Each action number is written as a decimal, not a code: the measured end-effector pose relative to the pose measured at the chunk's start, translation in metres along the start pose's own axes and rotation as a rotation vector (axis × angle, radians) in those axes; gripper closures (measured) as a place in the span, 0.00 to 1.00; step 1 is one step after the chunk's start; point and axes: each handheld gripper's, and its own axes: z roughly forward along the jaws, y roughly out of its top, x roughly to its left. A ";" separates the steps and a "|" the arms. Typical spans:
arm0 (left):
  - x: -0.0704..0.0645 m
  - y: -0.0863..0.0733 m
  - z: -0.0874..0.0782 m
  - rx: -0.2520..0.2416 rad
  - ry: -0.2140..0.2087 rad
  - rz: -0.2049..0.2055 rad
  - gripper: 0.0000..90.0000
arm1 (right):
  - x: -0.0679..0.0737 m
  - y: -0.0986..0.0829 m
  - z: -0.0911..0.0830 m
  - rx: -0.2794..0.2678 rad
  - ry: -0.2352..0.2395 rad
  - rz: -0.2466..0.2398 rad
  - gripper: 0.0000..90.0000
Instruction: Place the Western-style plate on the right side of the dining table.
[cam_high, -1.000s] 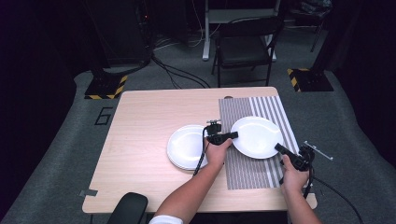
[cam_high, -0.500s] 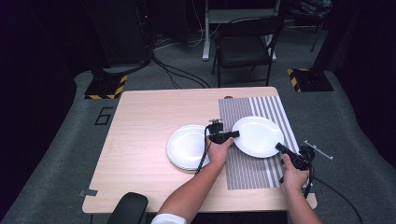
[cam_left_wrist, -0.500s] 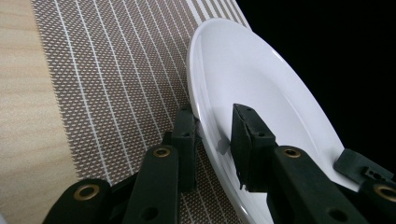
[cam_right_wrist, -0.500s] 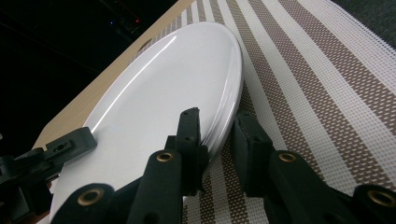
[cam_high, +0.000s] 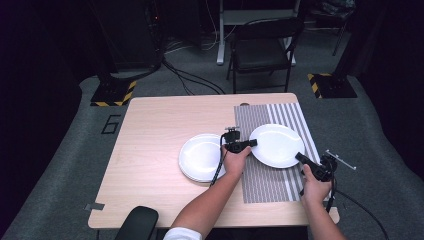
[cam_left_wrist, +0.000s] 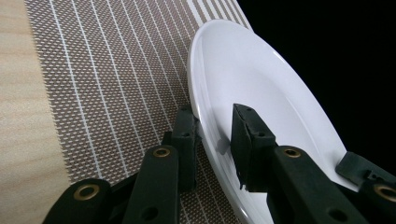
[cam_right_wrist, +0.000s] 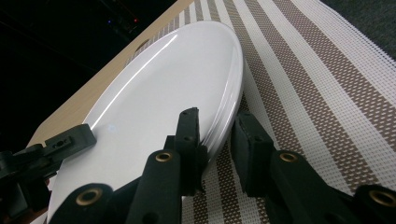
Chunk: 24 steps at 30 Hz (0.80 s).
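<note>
**White plate held at both rims over striped mat**

Pale wood table (cam_high: 150, 150), rectangular, seen from above. Contents, left to right:

1. Stack (cam_high: 201, 157) of white plates, on bare wood just left of the mat, well inside the table's near half. Untouched.

2. Left forearm, entering from the bottom edge and angled up and to the right, passing over the stack's near right rim. Left hand (cam_high: 235, 161) wrapped round its tool, knuckles up.

3. Left gripper (cam_high: 254, 143), pointing right, level with the table. Jaws straddle the plate's left rim, one above and one below; in the left gripper view a narrow gap remains on each side, so whether they pinch the rim or merely bracket it cannot be told.

4. Mat (cam_high: 265, 175), woven, brown with white stripes, covering the table's right part.

5. Plate (cam_high: 277, 145), white, round, over the mat's middle; whether it rests flat on the mat cannot be told.

6. Right gripper (cam_high: 299, 158), pointing up and left at the plate's near right rim. Jaws likewise set either side of the rim, inner one over the plate's face, outer one above the mat; contact uncertain.

7. Right hand (cam_high: 315, 182), forearm rising almost straight from the bottom edge, near the table's right corner.
</note>
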 end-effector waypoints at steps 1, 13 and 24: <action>0.000 0.000 0.000 0.000 0.001 0.001 0.80 | 0.000 0.000 0.001 0.000 -0.002 -0.004 0.81; 0.001 -0.002 0.007 0.005 0.015 -0.021 0.80 | -0.003 -0.002 0.004 0.008 -0.022 0.001 0.80; 0.005 -0.003 0.011 0.019 0.014 -0.023 0.80 | -0.005 -0.003 0.007 0.021 -0.034 0.000 0.79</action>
